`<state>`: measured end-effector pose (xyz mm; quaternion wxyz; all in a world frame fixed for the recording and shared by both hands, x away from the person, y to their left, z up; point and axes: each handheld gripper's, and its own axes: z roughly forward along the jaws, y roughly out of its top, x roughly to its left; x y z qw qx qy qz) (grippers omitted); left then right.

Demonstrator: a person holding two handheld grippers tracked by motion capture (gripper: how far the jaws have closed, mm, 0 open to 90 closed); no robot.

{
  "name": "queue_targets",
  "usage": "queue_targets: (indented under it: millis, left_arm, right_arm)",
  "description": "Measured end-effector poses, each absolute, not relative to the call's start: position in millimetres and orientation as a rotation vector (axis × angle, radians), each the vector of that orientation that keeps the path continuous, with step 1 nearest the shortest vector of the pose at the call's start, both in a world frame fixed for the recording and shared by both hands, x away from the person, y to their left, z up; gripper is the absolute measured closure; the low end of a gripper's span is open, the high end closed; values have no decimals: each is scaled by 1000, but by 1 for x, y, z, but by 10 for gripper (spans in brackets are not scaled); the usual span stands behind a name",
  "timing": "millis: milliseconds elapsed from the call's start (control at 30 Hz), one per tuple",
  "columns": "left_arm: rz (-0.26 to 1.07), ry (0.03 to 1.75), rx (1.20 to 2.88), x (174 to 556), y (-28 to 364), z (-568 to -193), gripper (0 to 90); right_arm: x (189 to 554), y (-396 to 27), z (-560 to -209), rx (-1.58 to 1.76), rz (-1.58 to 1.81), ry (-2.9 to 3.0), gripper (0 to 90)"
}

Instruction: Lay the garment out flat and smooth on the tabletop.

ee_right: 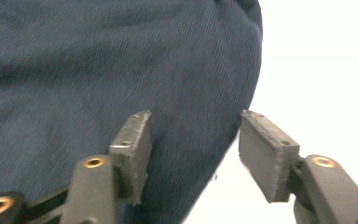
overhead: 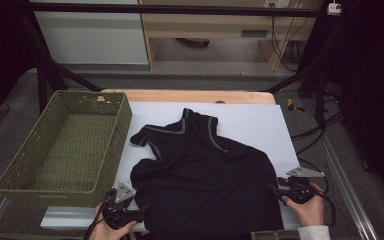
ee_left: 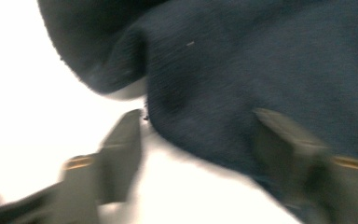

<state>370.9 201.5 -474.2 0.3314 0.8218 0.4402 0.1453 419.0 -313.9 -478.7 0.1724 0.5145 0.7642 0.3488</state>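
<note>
- The left gripper (overhead: 142,212) sits at the near left corner of the black shirt (overhead: 205,175), held in a hand (overhead: 111,231) at the near edge of the table; its jaws stand apart with nothing pinched, and in the left gripper view (ee_left: 198,135) the shirt's hem edge runs between and just beyond them.
- The right gripper (overhead: 271,187) sits at the shirt's near right edge, held in the other hand (overhead: 307,207); its jaws are likewise parted and free of cloth, and in the right gripper view (ee_right: 193,135) the fabric edge lies between them.
- The shirt (ee_right: 121,70) lies on the white sheet (overhead: 260,125) that covers the wooden table (overhead: 190,96), its long axis running from the near hem to the far collar, leaning a little to the left as it goes far.
- The cloth is dark and finely ribbed, broad and fairly flat near the grippers, rumpled farther off, with grey trim along the collar and a sleeve folded out to the far left.
- A green woven basket (overhead: 15,170) stands just left of the shirt, open side up.
</note>
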Motion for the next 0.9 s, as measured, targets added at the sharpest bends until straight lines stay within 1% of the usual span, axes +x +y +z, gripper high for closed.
queue_targets:
  millis: [67,133,200,233,300,400,500,567,600,633,667,700,733,800,833,900]
  left_arm:
    - [356,1112,2165,371,198,-473,531]
    - [335,1076,2183,370,195,-472,688]
    - [328,1041,2207,369,191,-471,788]
    - [327,1026,2217,369,191,-471,824]
    - [303,1010,2221,371,195,-468,838]
    - [315,1029,2209,373,210,-462,851]
    - [338,1068,2179,369,225,-455,855]
    - [364,1058,2194,364,226,-452,854]
    - [374,1043,2201,362,225,-451,853]
    - [376,1035,2198,361,223,-451,850]
    - [375,1027,2189,362,221,-450,842]
    - [373,1023,2175,362,220,-448,823]
    - [370,1021,2156,364,219,-446,765]
    - [371,1021,2120,367,217,-441,618]
    - [386,1014,2106,369,215,-439,571]
    - [420,994,2062,375,213,-434,456]
  right_arm:
    - [423,-313,-479,1450,991,2170,530]
    - [425,-312,-478,1442,980,2177,674]
    - [425,-312,-478,1439,992,2186,799]
    - [424,-311,-478,1434,1003,2201,824]
    - [421,-311,-476,1422,996,2223,846]
    - [410,-314,-471,1437,992,2256,857]
    - [393,-318,-465,1451,997,2273,860]
    - [379,-320,-461,1468,986,2298,863]
    - [372,-320,-461,1465,985,2306,880]
    - [367,-319,-461,1481,986,2321,873]
    - [364,-317,-461,1474,992,2331,833]
    - [363,-315,-460,1472,990,2331,745]
    - [364,-313,-459,1458,989,2322,645]
    - [371,-309,-456,1407,1029,2298,581]
    - [377,-307,-454,1373,1066,2282,534]
    - [389,-302,-450,1339,1118,2260,492]
